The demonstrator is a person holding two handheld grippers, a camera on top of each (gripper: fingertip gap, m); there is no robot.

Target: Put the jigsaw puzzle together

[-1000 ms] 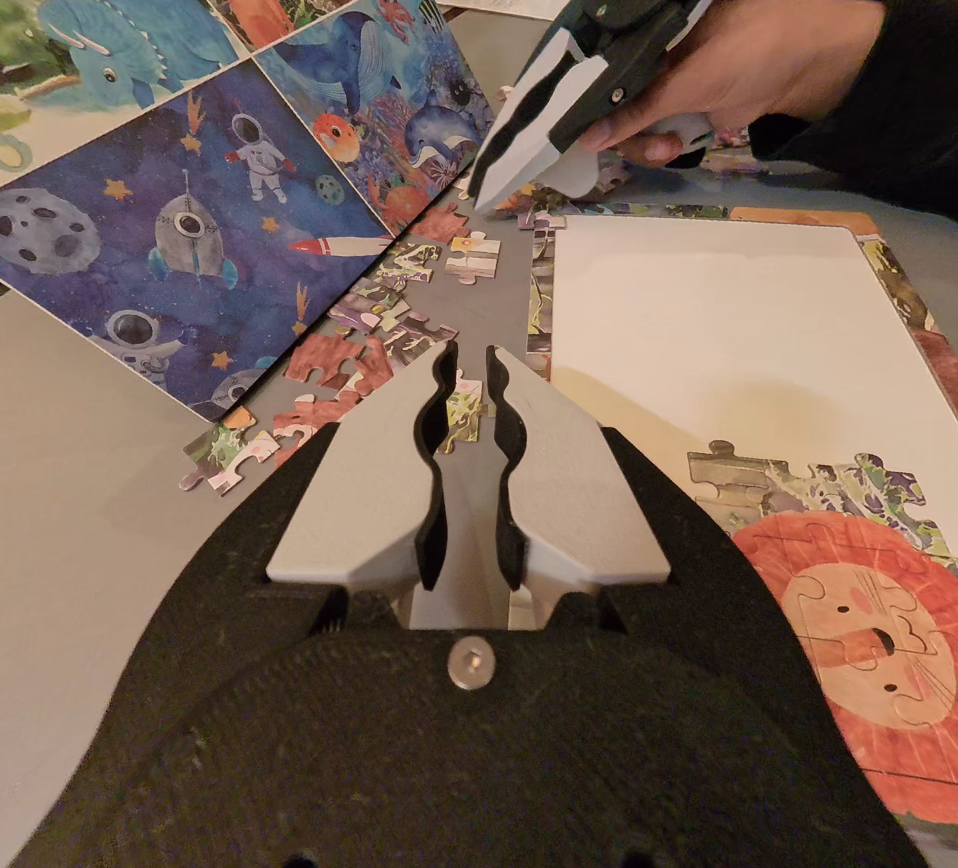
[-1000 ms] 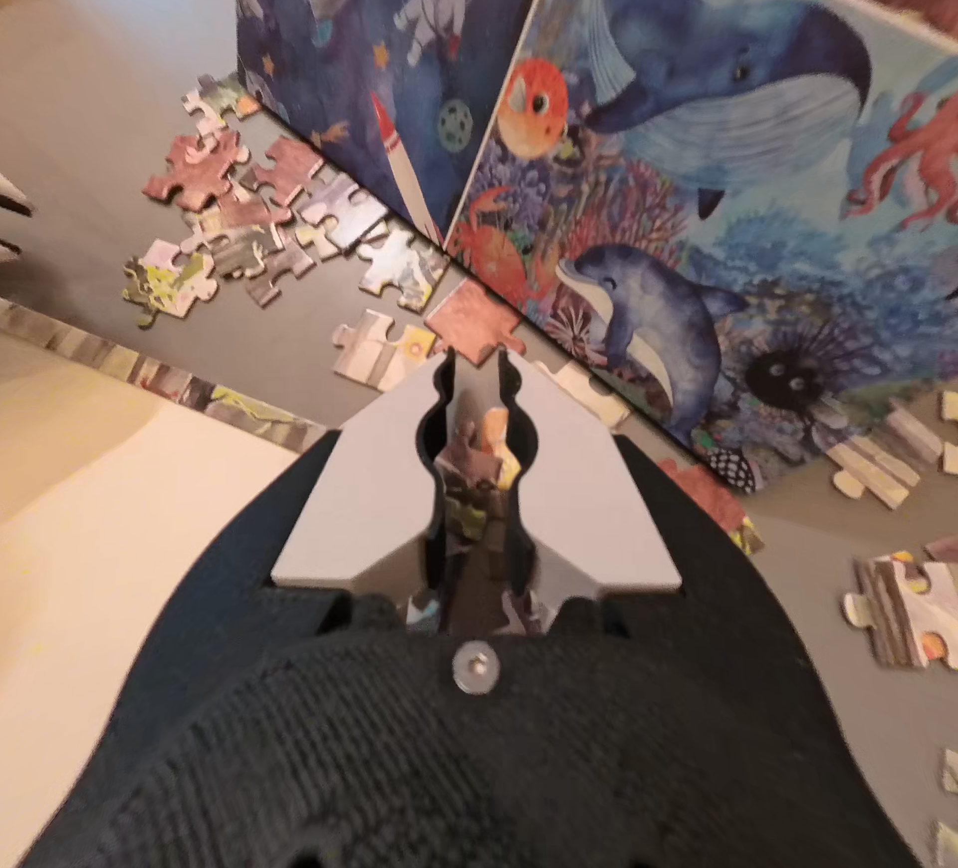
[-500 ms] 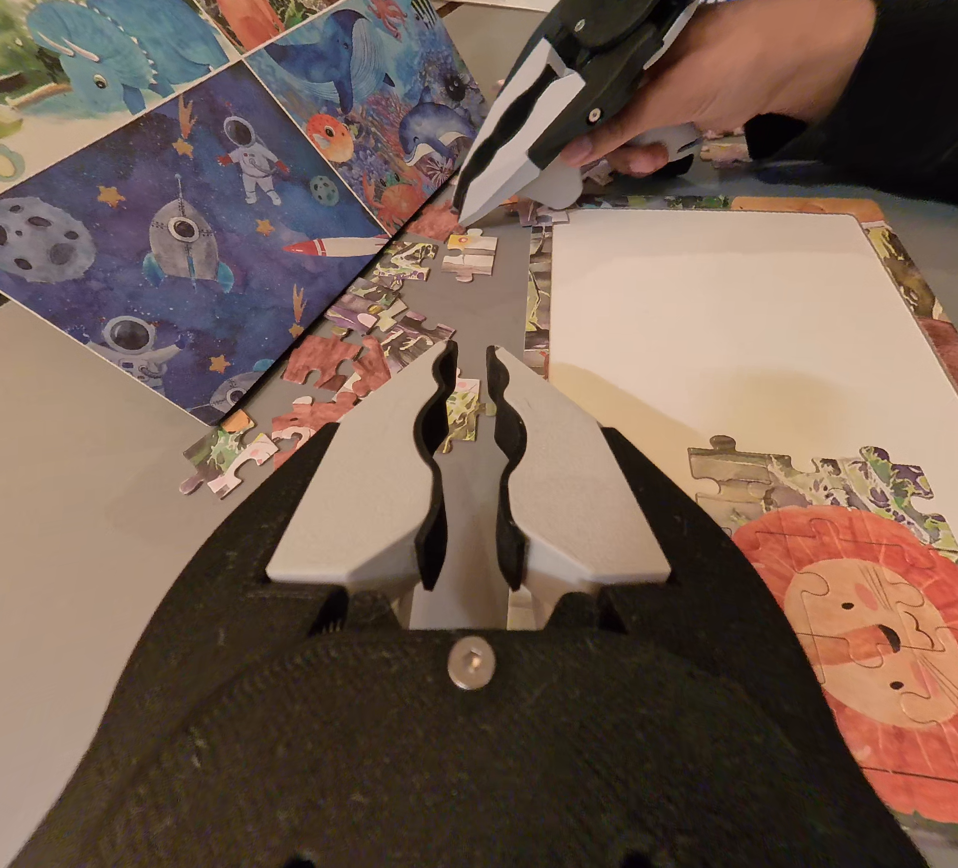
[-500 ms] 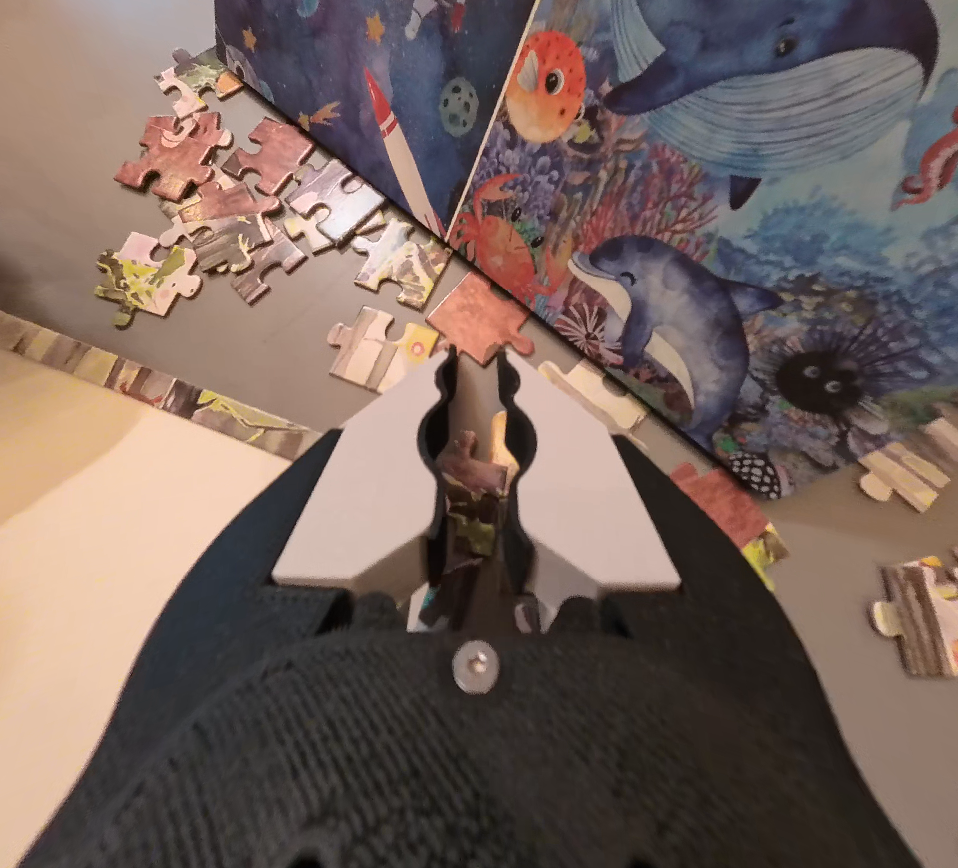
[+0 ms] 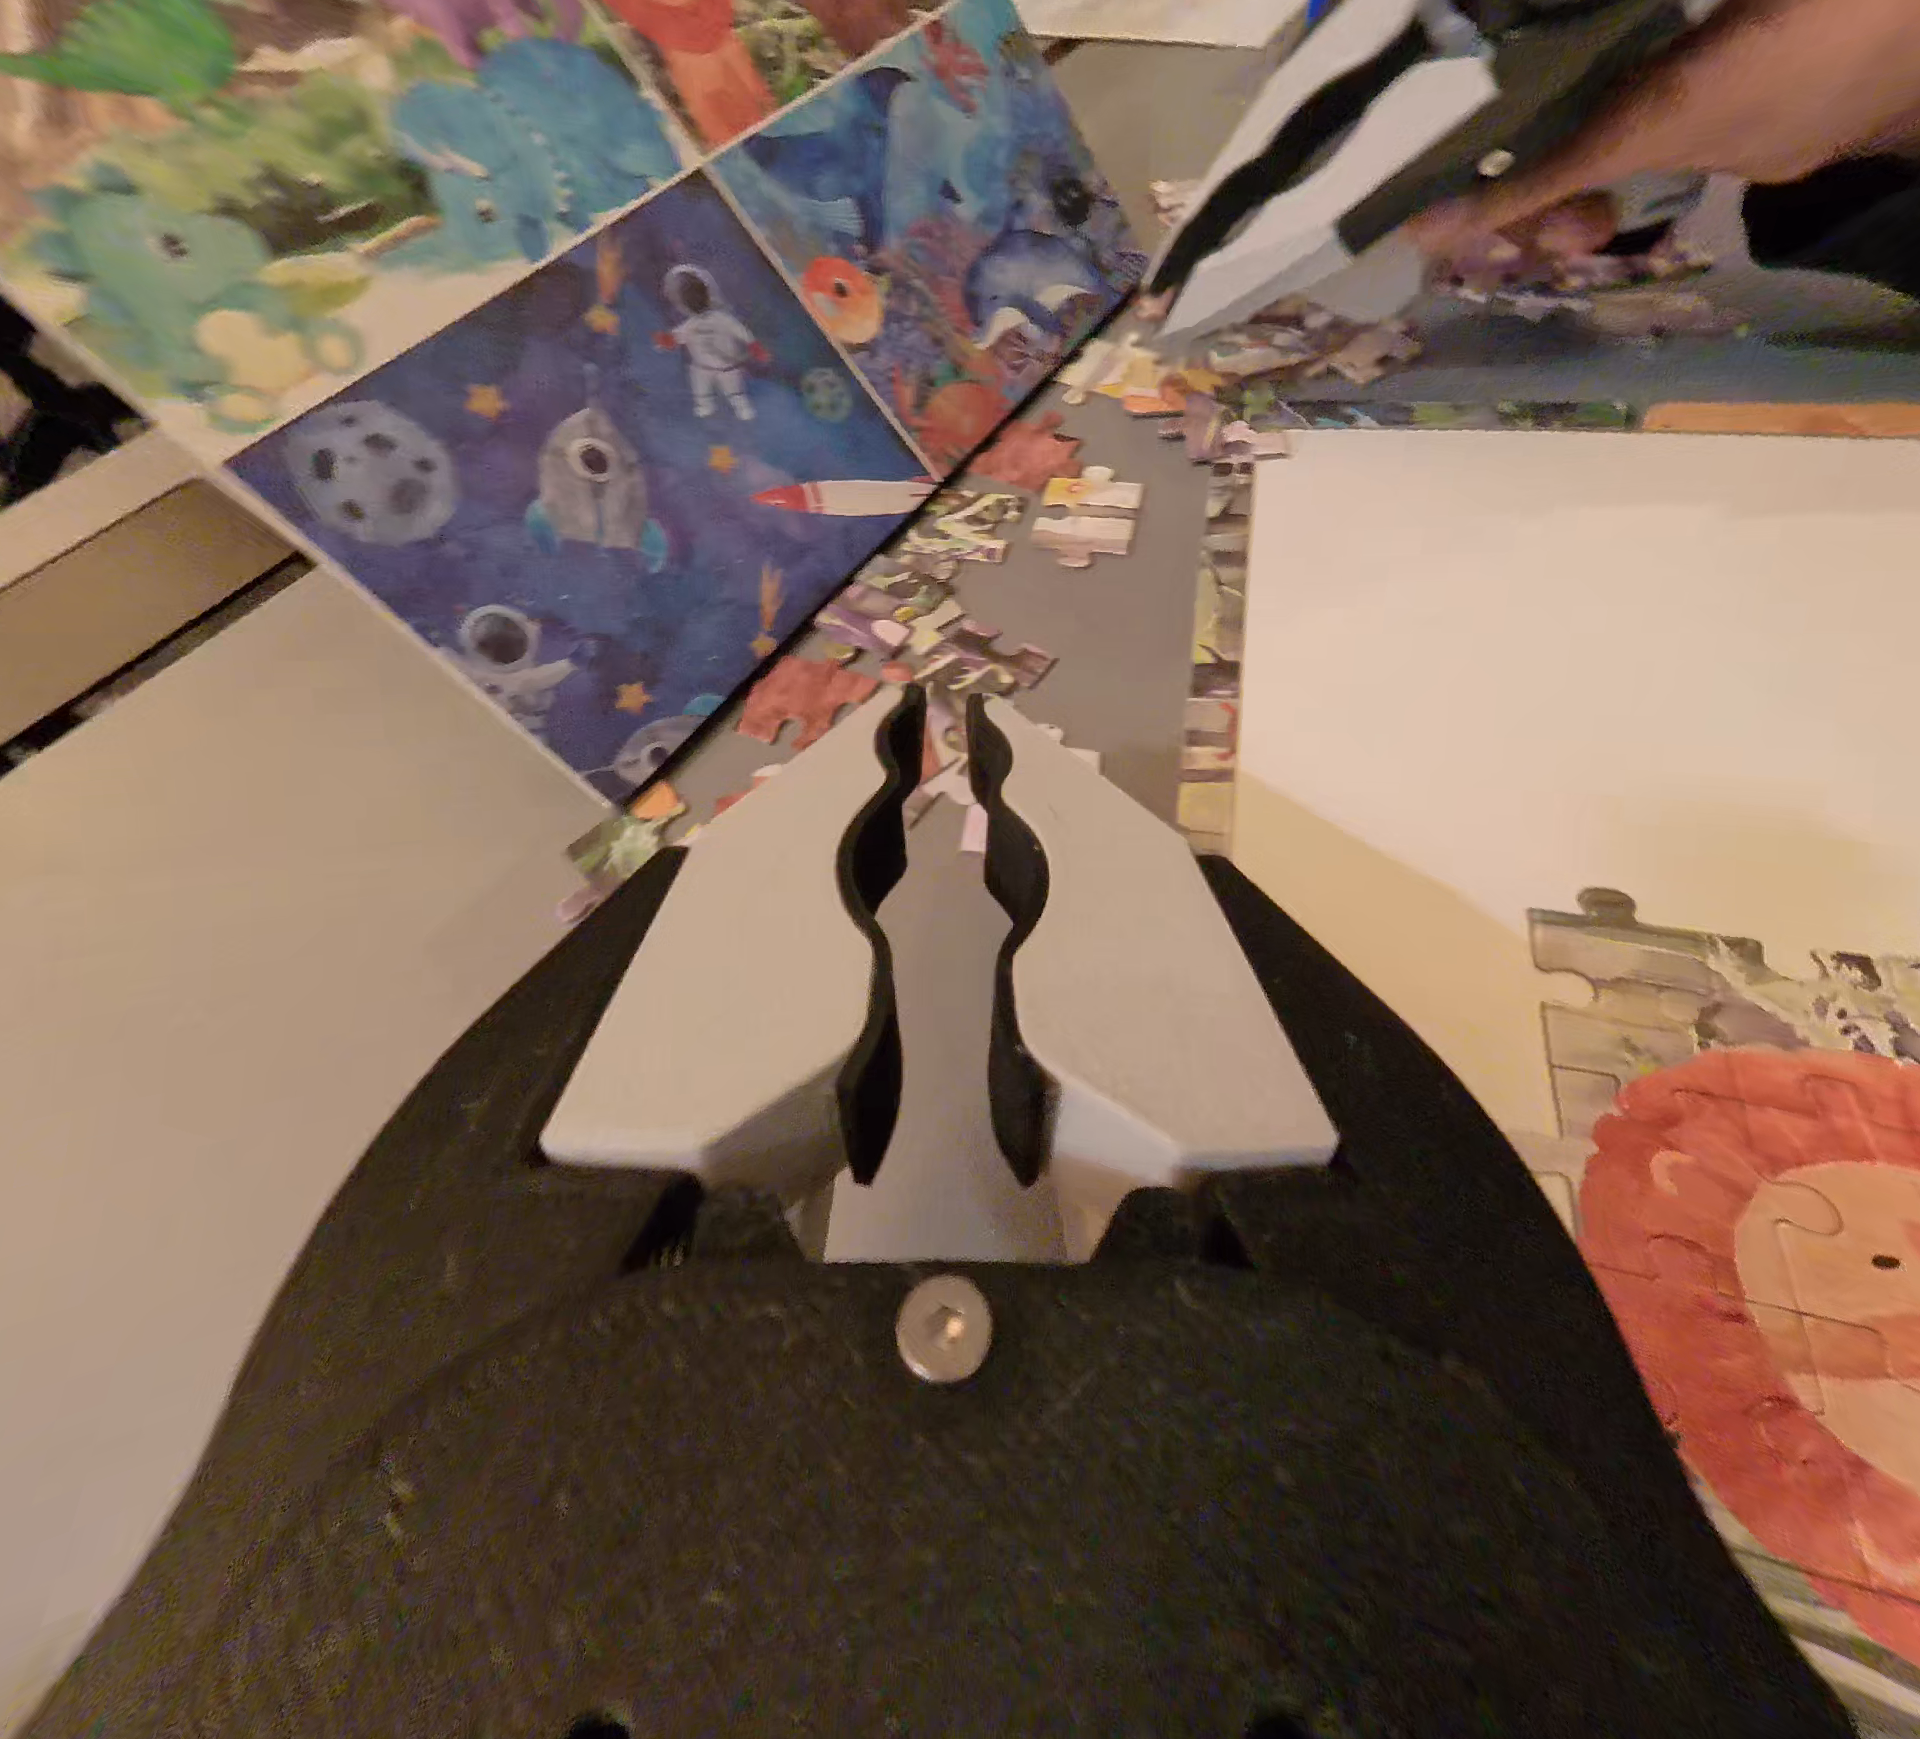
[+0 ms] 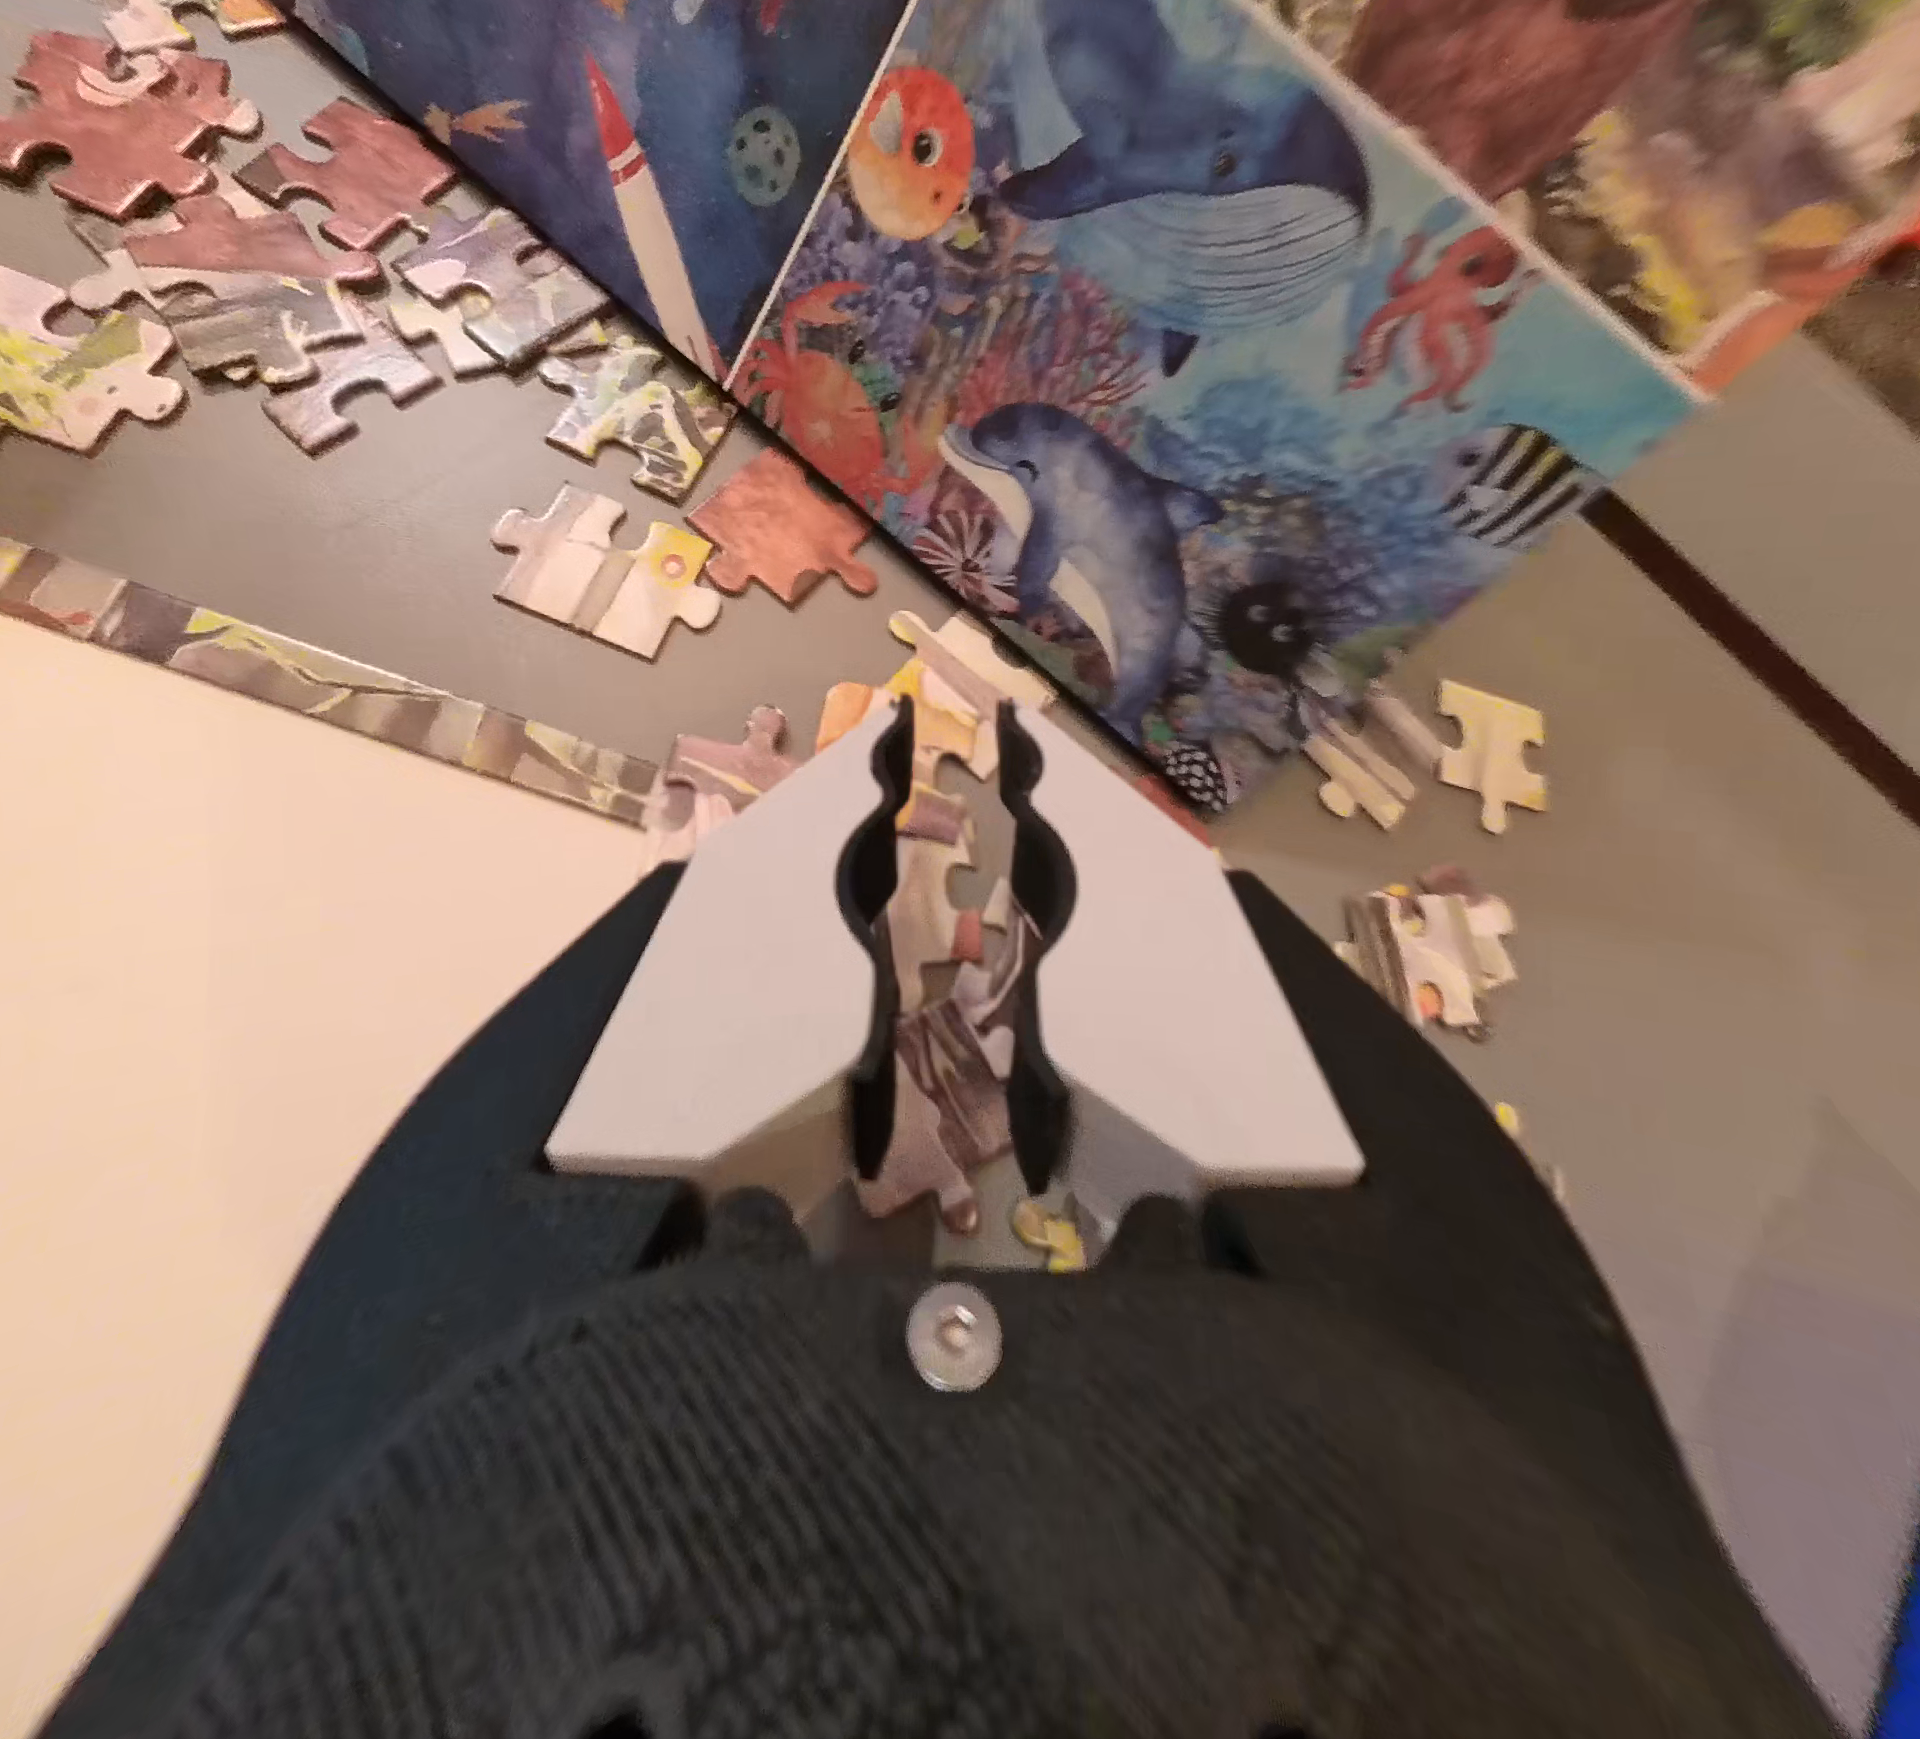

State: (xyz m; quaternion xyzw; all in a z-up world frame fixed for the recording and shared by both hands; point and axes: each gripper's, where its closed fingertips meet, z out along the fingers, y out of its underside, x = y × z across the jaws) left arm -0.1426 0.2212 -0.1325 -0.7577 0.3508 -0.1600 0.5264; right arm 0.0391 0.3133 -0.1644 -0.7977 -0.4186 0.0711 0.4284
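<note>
The puzzle board is a cream tray with a printed border; a joined lion section fills its near right. Loose pieces lie on the grey table between the board and the picture box. My left gripper hovers over those pieces, jaws a little apart and empty. My right gripper points down at a heap of pieces by the board's far left corner. In the right wrist view it is open, with pieces on the table showing through the gap.
A red-brown piece and a pale joined pair lie just ahead of the right gripper. More pieces lie to its right. The picture box stands tilted behind them. The board's cream inside is to the left. Spacing between my two grippers at the tips: around 20 centimeters. The left tips stand about 15 centimeters off the joined lion section.
My right gripper has moved right along the box, past the red-brown piece, to the heap at the board's corner. My left gripper has shifted slightly and its view swung left.
</note>
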